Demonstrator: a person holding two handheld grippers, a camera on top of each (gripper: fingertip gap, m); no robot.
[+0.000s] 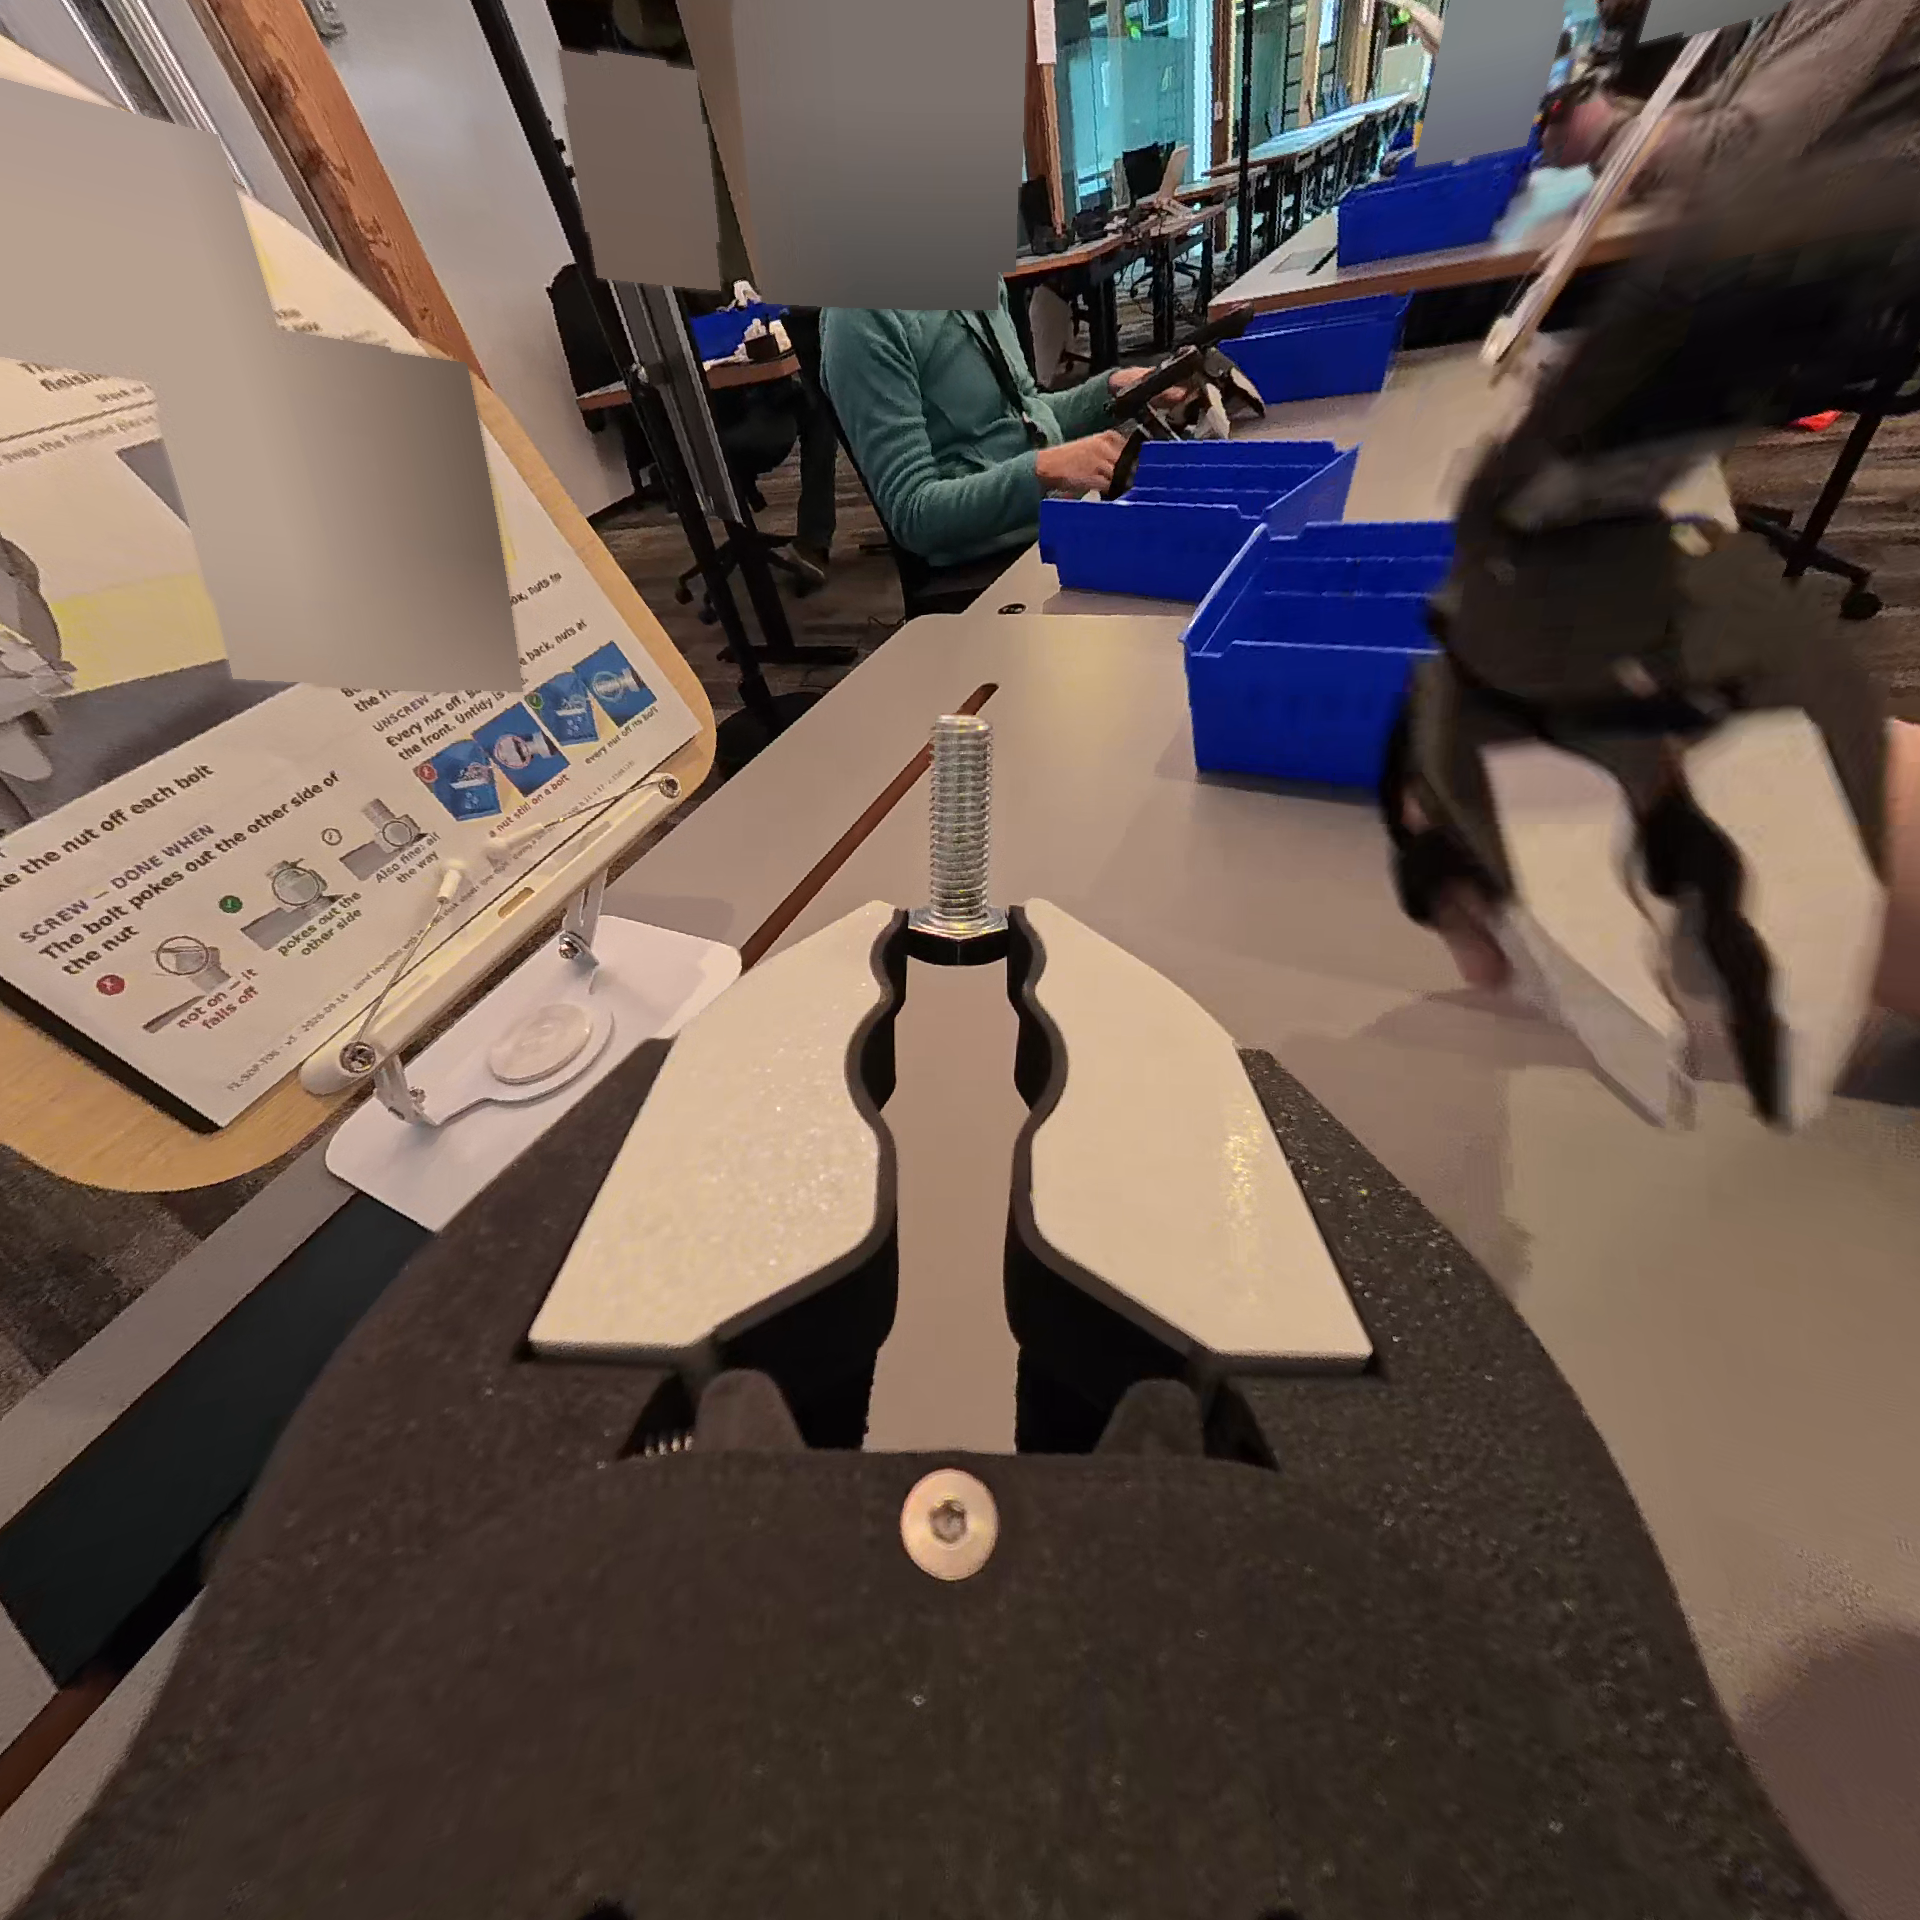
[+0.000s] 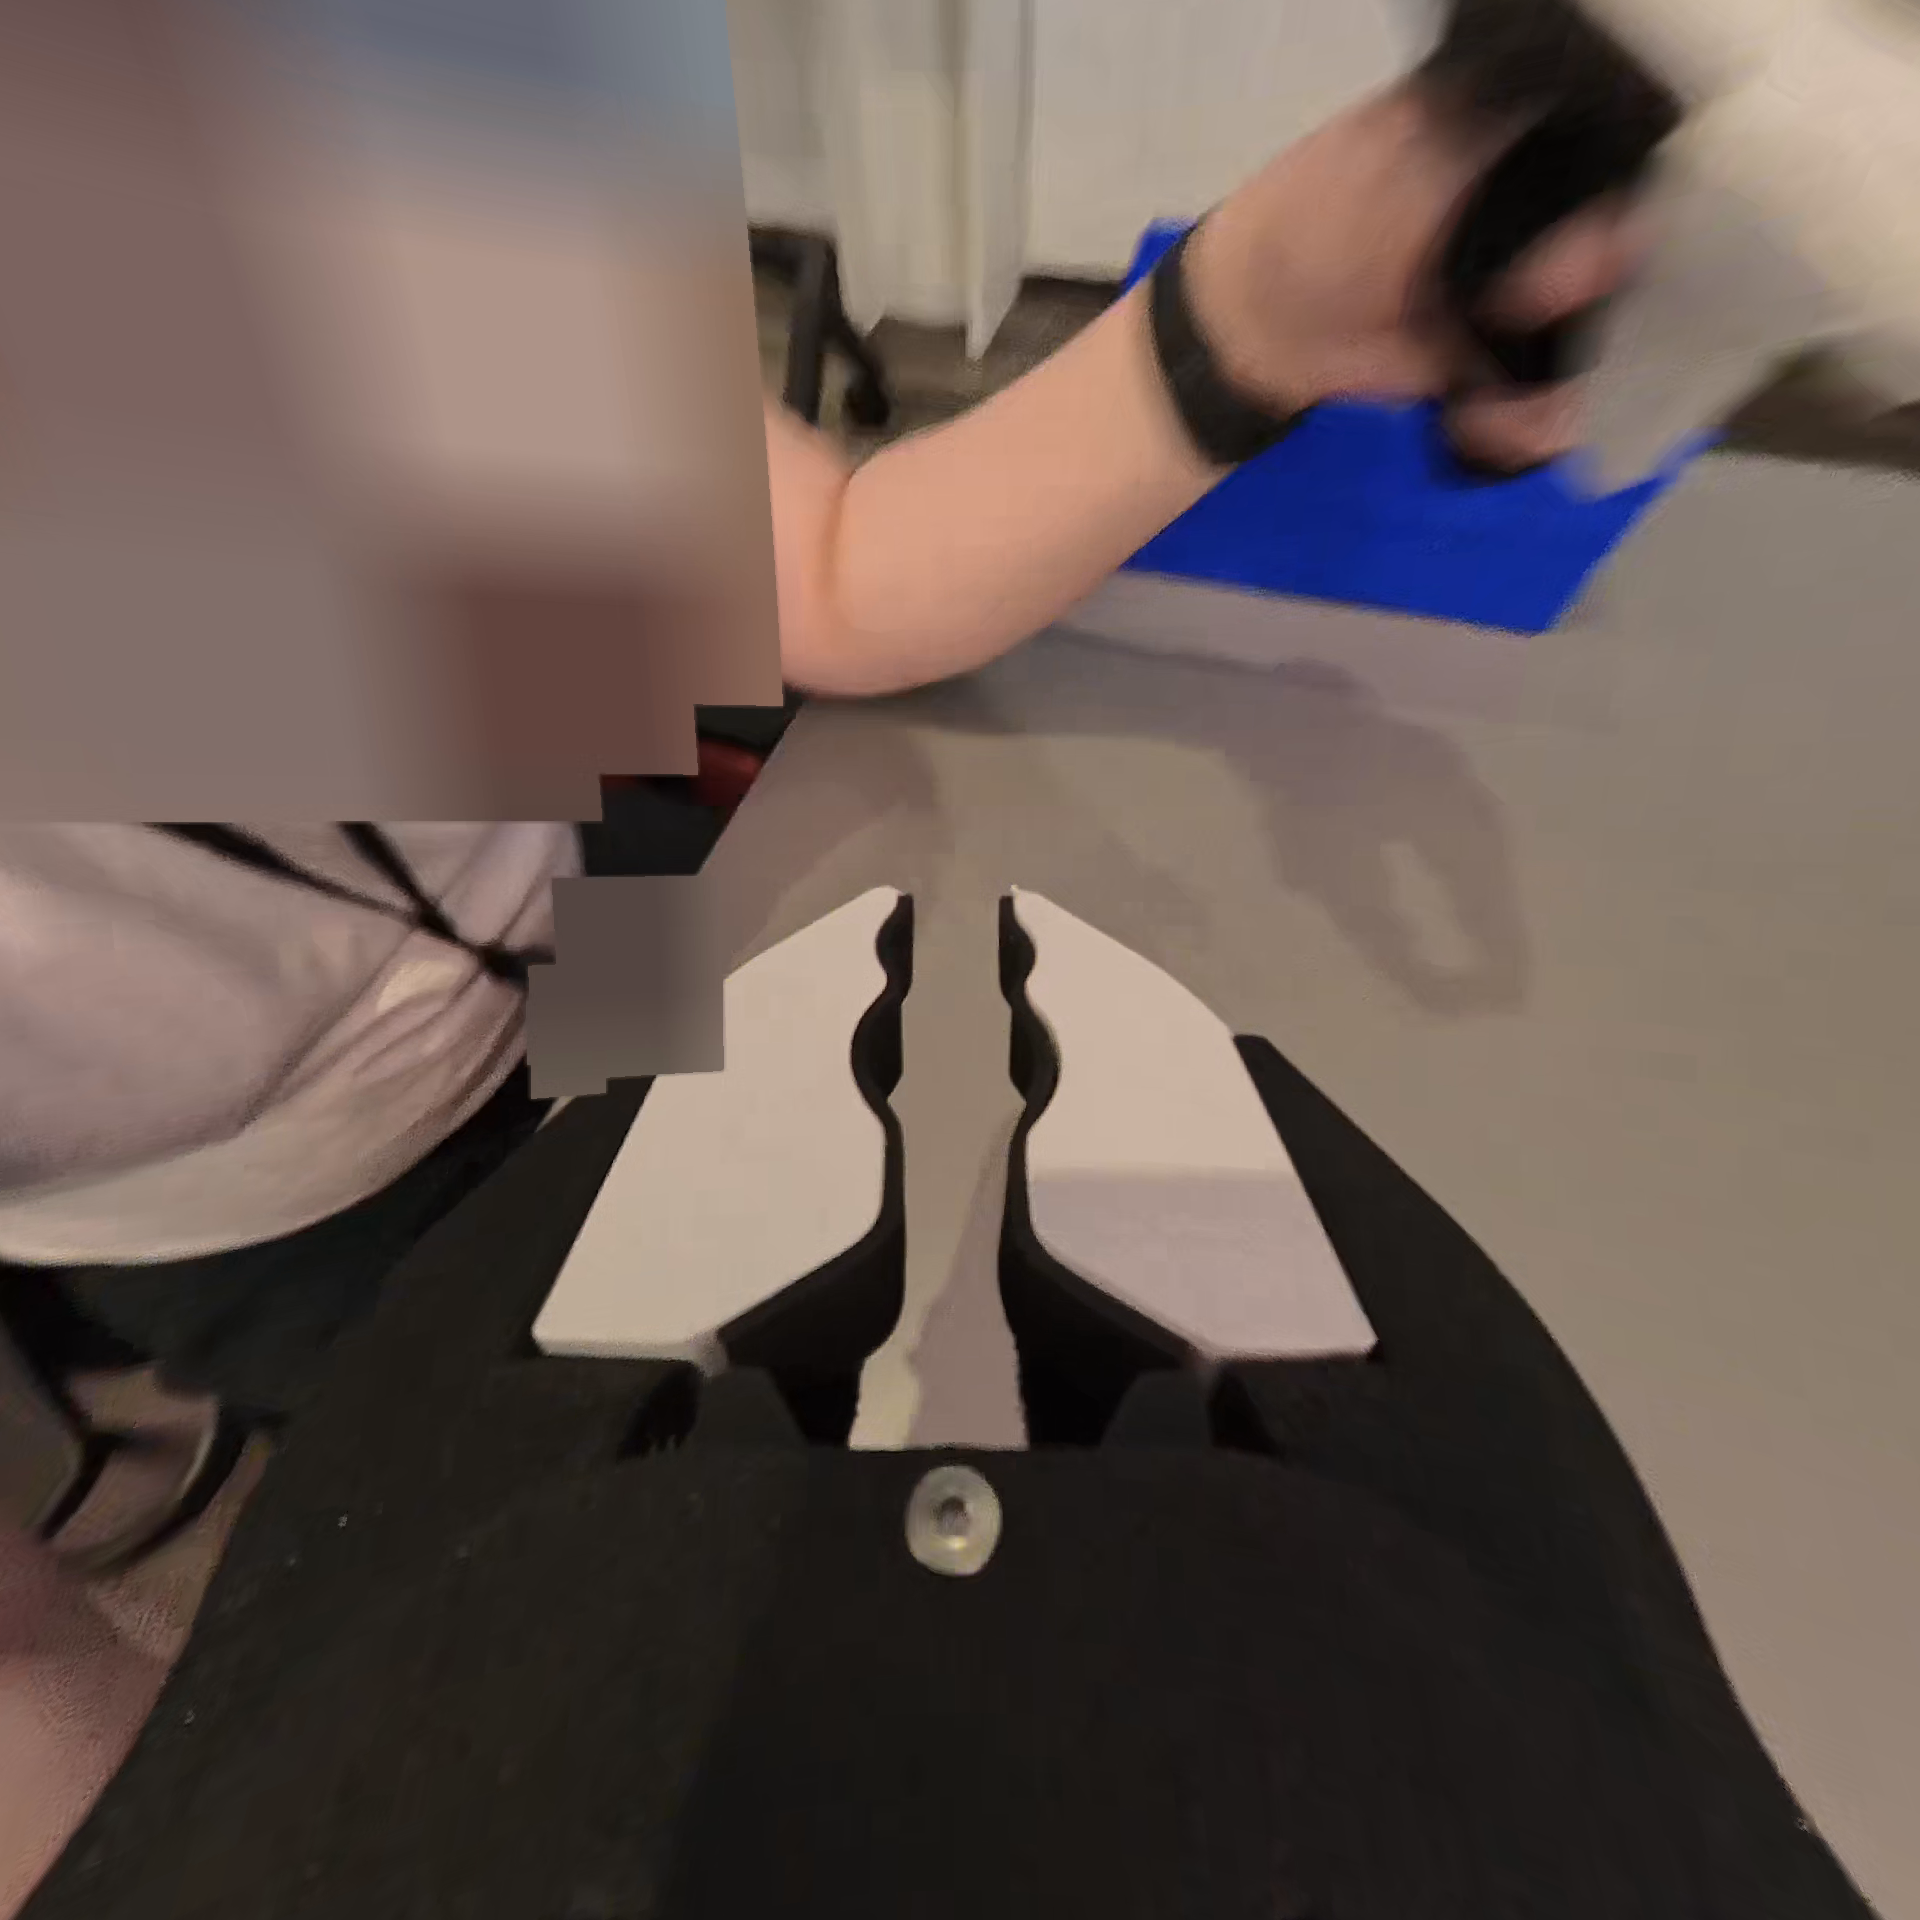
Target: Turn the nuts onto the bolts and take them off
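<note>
My left gripper (image 1: 956, 928) is shut on the hex head of a silver bolt (image 1: 961, 816). The bolt stands upright with its threaded shank pointing up, and no nut shows on it. My right gripper (image 2: 956, 906) hovers over the grey table (image 2: 1351, 1039) with its jaws a narrow gap apart and nothing between them. It also shows in the left wrist view (image 1: 1590, 966), blurred, to the right of the bolt and apart from it. The hand holding the left gripper (image 2: 1351, 291) is blurred in the right wrist view. No nut is visible in either view.
Blue bins (image 1: 1309, 665) (image 1: 1195, 520) stand on the table behind the bolt, and one shows in the right wrist view (image 2: 1382, 520). An instruction board (image 1: 312, 883) on a white stand leans at the left. A person in a teal top (image 1: 935, 436) sits at the far table. Tip to tip, the grippers are about 15 cm apart.
</note>
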